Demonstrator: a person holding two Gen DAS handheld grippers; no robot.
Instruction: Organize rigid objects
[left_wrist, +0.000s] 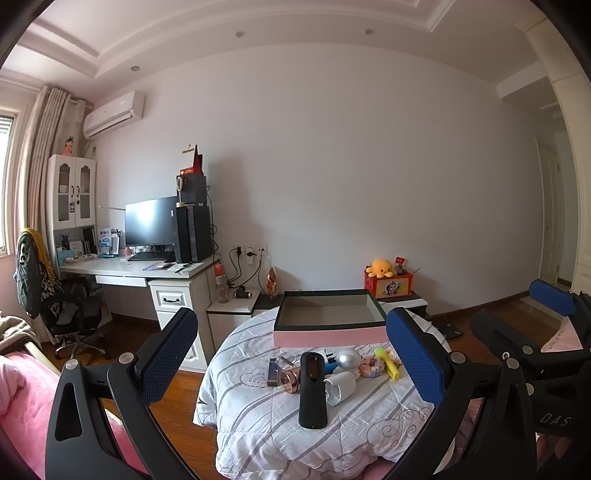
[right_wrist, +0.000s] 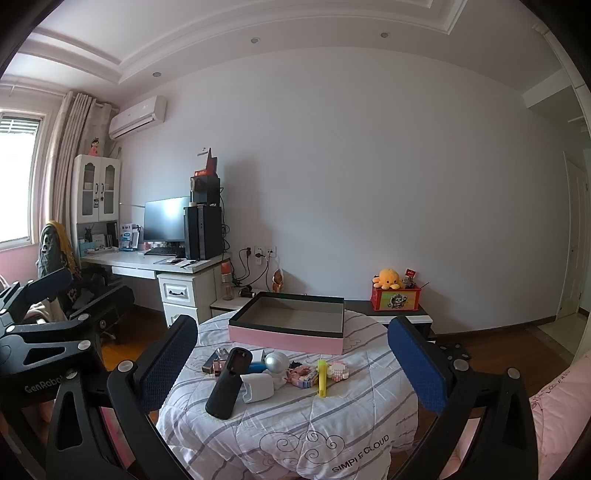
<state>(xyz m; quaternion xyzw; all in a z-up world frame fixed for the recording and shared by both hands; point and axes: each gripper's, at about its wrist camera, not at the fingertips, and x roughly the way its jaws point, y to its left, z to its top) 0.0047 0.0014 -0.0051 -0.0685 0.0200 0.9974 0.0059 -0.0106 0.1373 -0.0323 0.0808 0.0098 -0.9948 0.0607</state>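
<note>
An open pink box with a dark rim (left_wrist: 328, 334) (right_wrist: 284, 338) sits at the far side of a round table under a striped quilt (left_wrist: 280, 435) (right_wrist: 280, 428). In front of it lie a black handheld device (left_wrist: 313, 391) (right_wrist: 227, 384), a white cup-like object (left_wrist: 340, 386) (right_wrist: 258, 386), a silver ball (left_wrist: 348, 360) (right_wrist: 277, 361), a yellow stick (left_wrist: 388, 363) (right_wrist: 322, 376), a rose-gold piece (left_wrist: 290, 380) and a pink block toy (right_wrist: 339, 370). My left gripper (left_wrist: 291, 354) is open and empty, short of the table. My right gripper (right_wrist: 291, 362) is open and empty too.
A white desk with monitor and PC tower (left_wrist: 166, 236) stands at the back left, with an office chair (left_wrist: 70, 317). A red box with a yellow plush (left_wrist: 388, 280) sits on a low stand by the wall. Pink bedding (left_wrist: 22, 398) lies at left.
</note>
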